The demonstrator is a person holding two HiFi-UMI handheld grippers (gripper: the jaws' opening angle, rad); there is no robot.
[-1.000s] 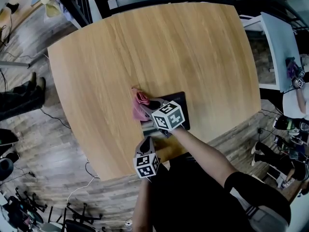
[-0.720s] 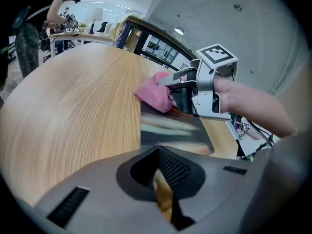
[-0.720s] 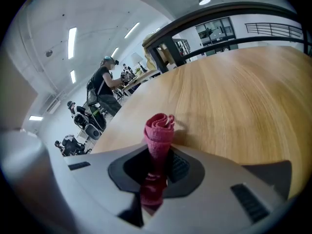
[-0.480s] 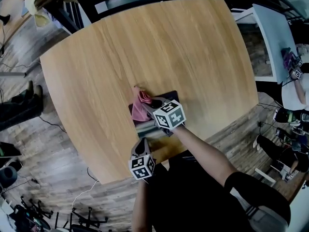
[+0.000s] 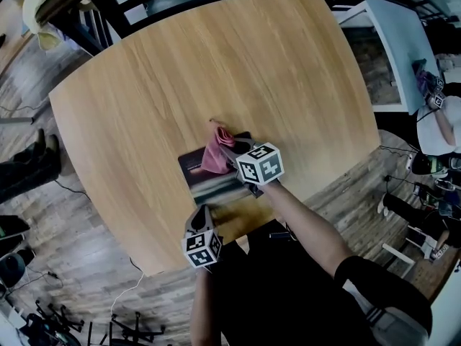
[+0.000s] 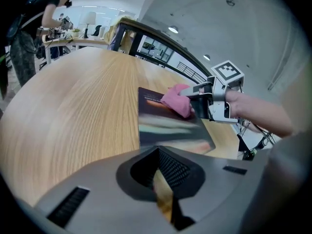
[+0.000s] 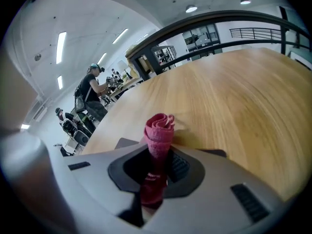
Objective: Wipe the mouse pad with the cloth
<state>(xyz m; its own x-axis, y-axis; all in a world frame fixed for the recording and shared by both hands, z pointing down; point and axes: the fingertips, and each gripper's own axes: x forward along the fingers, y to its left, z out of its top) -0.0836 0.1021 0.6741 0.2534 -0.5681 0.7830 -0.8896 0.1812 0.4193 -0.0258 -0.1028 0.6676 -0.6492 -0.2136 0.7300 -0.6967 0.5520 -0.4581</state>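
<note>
Pink cloth (image 5: 216, 153); dark mouse pad (image 5: 193, 167)

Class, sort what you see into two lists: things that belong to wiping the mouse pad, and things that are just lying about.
Belongs to the job:
cloth, clamped in the right gripper
mouse pad
table under it

Just about:
left gripper, empty, short of the pad
side table
pale fabric on the railing

Open-plan office or lab: concrete ceiling (image 6: 234, 28), strip lights (image 7: 61, 47), desks (image 6: 78, 42), people (image 7: 93, 92) at work, cable-strewn plank floor (image 5: 65, 222).
</note>
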